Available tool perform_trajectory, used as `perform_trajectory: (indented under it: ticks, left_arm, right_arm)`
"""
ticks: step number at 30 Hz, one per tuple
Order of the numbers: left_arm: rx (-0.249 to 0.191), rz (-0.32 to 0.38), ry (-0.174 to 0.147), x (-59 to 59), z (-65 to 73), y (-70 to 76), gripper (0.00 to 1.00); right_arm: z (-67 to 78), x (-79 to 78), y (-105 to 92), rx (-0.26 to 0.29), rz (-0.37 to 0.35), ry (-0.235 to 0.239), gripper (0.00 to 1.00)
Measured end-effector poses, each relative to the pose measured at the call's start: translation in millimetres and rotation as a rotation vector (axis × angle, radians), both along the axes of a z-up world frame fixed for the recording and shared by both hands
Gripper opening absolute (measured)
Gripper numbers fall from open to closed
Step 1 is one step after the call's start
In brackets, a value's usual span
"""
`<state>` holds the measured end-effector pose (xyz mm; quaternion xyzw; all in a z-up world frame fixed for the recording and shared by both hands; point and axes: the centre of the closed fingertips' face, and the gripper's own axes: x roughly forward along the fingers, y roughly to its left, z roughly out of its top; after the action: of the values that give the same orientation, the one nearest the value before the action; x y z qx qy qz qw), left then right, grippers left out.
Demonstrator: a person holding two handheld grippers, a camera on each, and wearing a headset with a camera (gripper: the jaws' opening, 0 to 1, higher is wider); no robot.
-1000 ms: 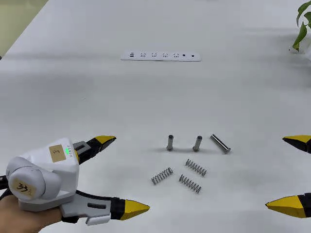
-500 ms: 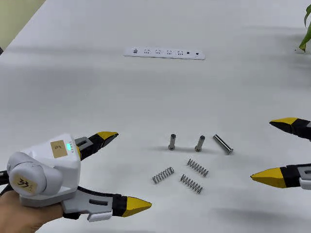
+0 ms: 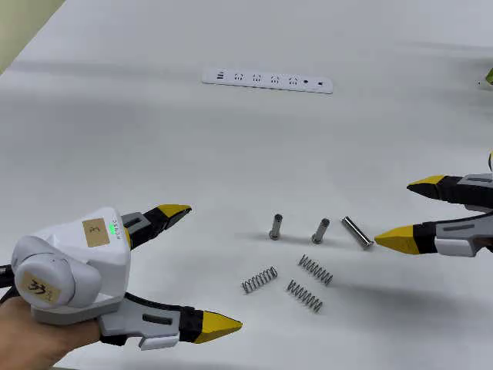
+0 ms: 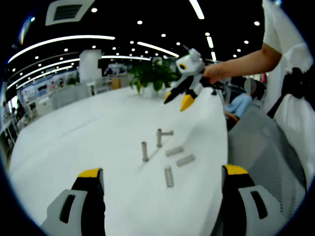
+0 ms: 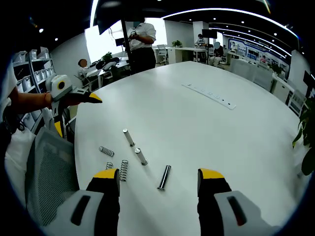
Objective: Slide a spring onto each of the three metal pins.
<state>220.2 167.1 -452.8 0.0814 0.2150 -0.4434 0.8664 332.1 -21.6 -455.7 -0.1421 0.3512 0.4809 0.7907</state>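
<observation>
counter [image 3: 154, 139]: white; carries every part listed.
first pin [image 3: 276, 227]: upright, mid-counter.
second pin [image 3: 320, 230]: upright, just beside the first pin at its 3 o'clock, not touching it.
third pin [image 3: 357, 232]: lying flat, near the second pin at its 3 o'clock.
first spring [image 3: 259, 280]: loose, flat, at 7 o'clock of the first pin.
second spring [image 3: 315, 269]: loose, flat, at 6 o'clock of the second pin.
third spring [image 3: 303, 295]: loose, flat, at 4 o'clock of the first spring; no spring sits on a pin.
left gripper [image 3: 209, 267]: at 8 o'clock of the parts, held in a hand [image 3: 31, 347]; fingers [image 3: 216, 327] spread wide, nothing between them.
right gripper [image 3: 394, 212]: at 3 o'clock of the pins; fingers spread, nothing between them; in the left gripper view it hangs above the counter, clear of the pins.
power strip [image 3: 267, 80]: white, at 12 o'clock of the pins, well apart.
</observation>
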Motion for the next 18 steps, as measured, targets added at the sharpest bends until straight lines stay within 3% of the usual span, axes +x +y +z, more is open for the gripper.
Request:
perform_trajectory:
  ticks: [3, 8, 18]
  left_arm:
    - [-0.004, -0.002, 0.002, 0.6, -1.3, -0.6, 1.0]
    - [-0.013, 0.002, 0.007, 2.2, -3.1, -0.6, 1.0]
    - [-0.029, 0.013, 0.014, 3.8, -4.9, 0.2, 1.0]
  right_arm:
    - [-9.9, 15.3, 0.6, -0.039, -0.02, 0.025, 0.56]
    - [-20.7, 25.9, 6.6, -0.092, -0.06, 0.072, 0.41]
    - [-47.3, 27.8, 17.4, -0.194, -0.044, 0.123, 0.31]
